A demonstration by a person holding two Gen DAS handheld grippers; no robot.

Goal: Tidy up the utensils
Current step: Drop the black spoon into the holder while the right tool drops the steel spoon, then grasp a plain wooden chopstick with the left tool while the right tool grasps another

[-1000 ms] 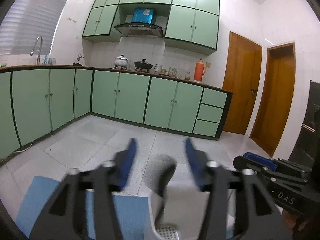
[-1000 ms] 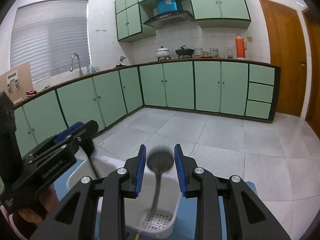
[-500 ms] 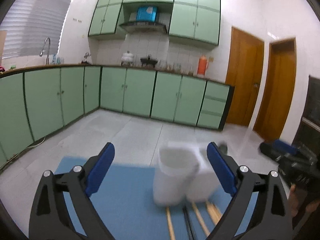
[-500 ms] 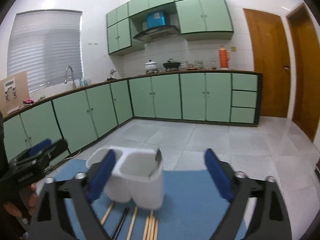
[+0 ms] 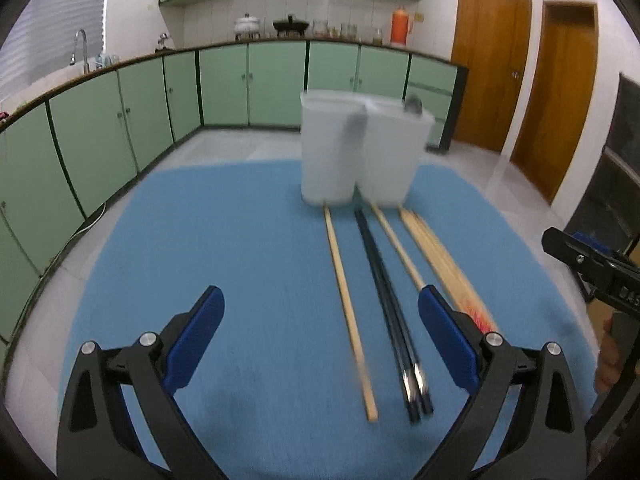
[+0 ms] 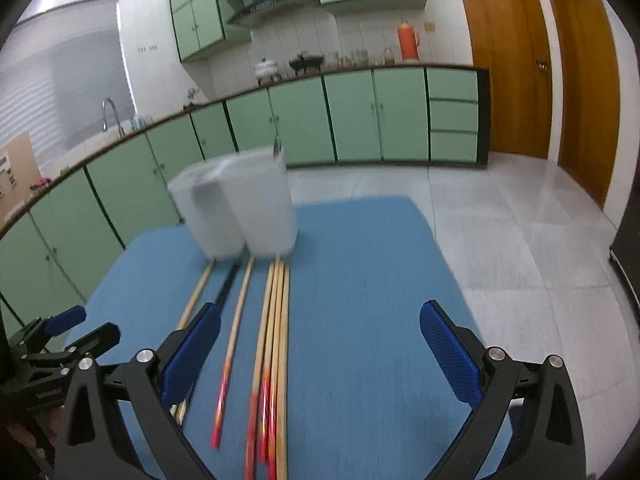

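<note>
table: covered by a blue mat
far end: white two-compartment holder standing upright on the mat
in front of the holder: wooden chopsticks and a dark pair lying lengthwise, side by side
nearest ends: some wooden sticks have red tips

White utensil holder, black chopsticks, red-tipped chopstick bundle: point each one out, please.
White utensil holder [image 5: 328, 160]: left wrist view, front wall of its left compartment.
Black chopsticks [image 5: 386, 296]: left wrist view, mid-length of the pair.
Red-tipped chopstick bundle [image 6: 274, 336]: right wrist view, middle of the shafts.

Both tongs now wide, back from holder.
</note>
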